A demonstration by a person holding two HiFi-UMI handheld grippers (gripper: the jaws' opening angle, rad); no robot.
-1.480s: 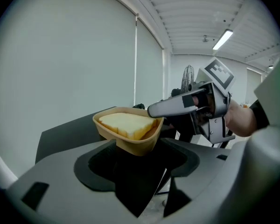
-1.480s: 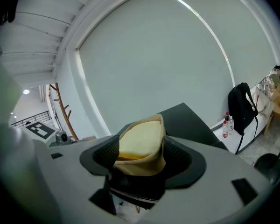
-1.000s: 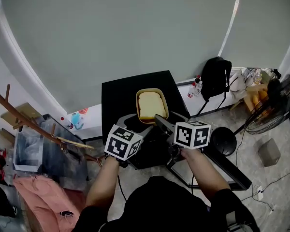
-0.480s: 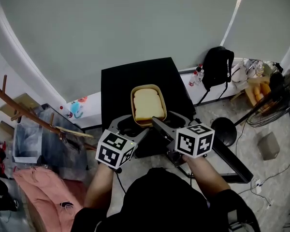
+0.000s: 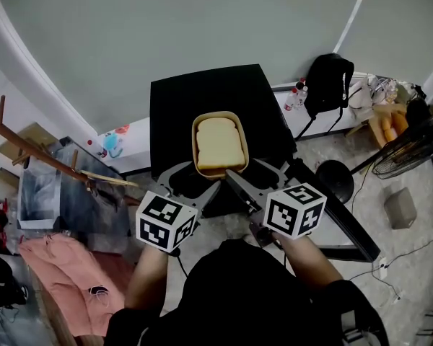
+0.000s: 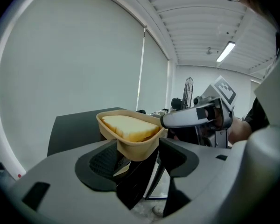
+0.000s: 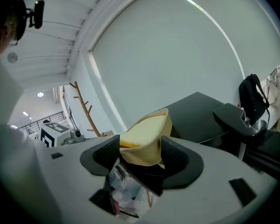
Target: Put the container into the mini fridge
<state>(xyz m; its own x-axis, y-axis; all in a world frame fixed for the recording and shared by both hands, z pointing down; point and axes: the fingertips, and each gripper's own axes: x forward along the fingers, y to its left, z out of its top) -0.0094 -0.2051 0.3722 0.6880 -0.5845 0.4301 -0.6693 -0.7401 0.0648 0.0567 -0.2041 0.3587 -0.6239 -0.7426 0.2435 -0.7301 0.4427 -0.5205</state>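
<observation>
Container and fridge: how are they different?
The container is tan and small; the fridge is black and much bigger. The container is open on top, showing bread; the fridge shows a plain flat top. The left gripper and right gripper hold the container up; the fridge stands on its own. Both look roughly rectangular from above.
</observation>
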